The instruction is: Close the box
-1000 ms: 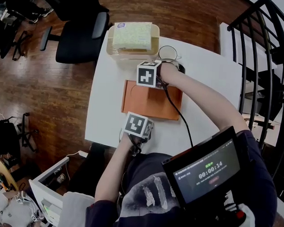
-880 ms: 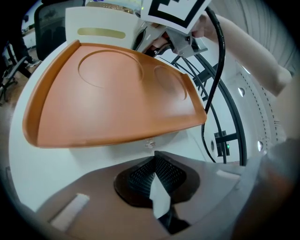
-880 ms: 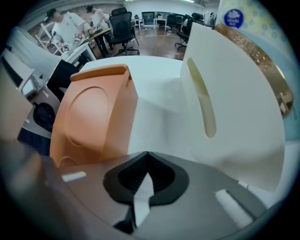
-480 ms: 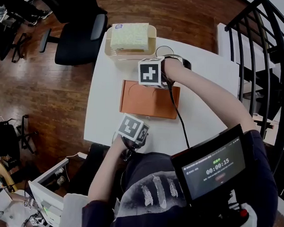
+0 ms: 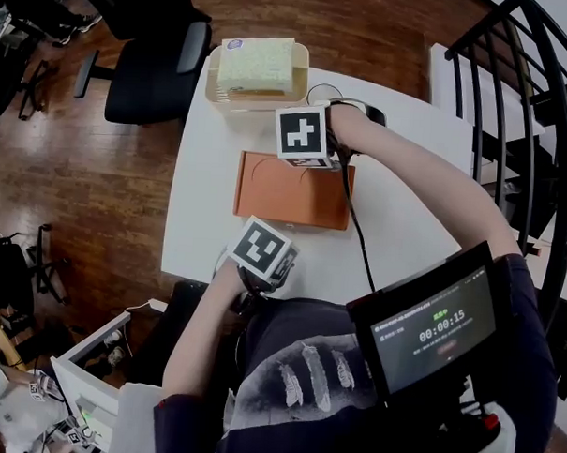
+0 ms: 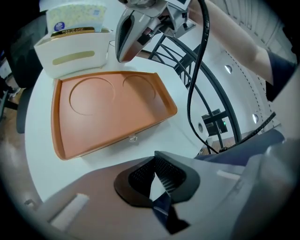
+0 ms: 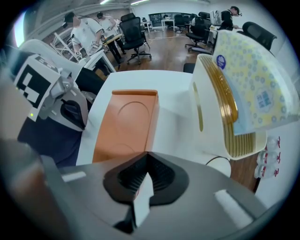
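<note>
The orange box [image 5: 290, 191] lies flat on the white table [image 5: 407, 179] with its lid down; two round shapes are pressed into the lid [image 6: 108, 112]. My right gripper [image 5: 304, 137] hovers over the box's far edge, shut and empty [image 7: 147, 180]. At the near table edge, just short of the box's front, my left gripper [image 5: 262, 252] is also shut on nothing [image 6: 157, 176]. In the left gripper view the right gripper [image 6: 133, 33] hangs above the box's far side. The right gripper view shows the box [image 7: 126, 122] with the left gripper [image 7: 70, 110] beyond it.
A white basket [image 5: 257, 74] holding a tissue pack stands at the table's far edge, close behind the box. A round glass [image 5: 319, 96] sits beside it. A black office chair [image 5: 154, 70] stands far left on the wood floor. Black railing [image 5: 514, 109] runs along the right.
The box lid stays flat throughout. The right gripper has shifted a little over the box's far edge, and the left gripper has eased back toward the near table edge.
</note>
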Action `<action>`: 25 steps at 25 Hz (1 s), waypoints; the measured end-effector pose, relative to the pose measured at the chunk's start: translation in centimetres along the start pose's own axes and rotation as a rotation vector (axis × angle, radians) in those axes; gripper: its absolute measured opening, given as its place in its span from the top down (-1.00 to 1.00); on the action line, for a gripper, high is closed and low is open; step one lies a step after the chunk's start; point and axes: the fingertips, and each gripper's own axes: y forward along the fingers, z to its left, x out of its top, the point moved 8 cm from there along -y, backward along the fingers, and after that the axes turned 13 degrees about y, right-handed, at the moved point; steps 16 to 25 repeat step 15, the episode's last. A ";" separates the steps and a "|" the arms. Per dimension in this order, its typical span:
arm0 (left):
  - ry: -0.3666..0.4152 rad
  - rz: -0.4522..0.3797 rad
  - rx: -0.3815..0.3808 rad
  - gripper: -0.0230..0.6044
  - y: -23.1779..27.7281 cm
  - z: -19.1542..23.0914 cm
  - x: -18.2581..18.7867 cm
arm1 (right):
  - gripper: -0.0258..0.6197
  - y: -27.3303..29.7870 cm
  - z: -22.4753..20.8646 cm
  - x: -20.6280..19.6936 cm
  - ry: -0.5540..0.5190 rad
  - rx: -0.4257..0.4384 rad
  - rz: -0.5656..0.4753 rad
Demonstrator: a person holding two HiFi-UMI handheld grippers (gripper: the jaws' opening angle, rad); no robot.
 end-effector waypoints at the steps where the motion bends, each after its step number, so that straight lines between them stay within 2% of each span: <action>1: 0.005 0.004 0.001 0.88 -0.1 -0.1 0.0 | 0.92 -0.3 0.1 -0.1 -0.002 0.004 -0.002; 13: 0.055 -0.004 0.011 0.88 -0.5 -0.2 1.1 | 0.92 -2.2 0.9 -0.4 -0.026 0.102 -0.044; 25: 0.050 0.000 0.013 0.88 -0.6 -0.2 1.0 | 0.92 -2.5 0.9 -0.2 -0.025 0.110 -0.057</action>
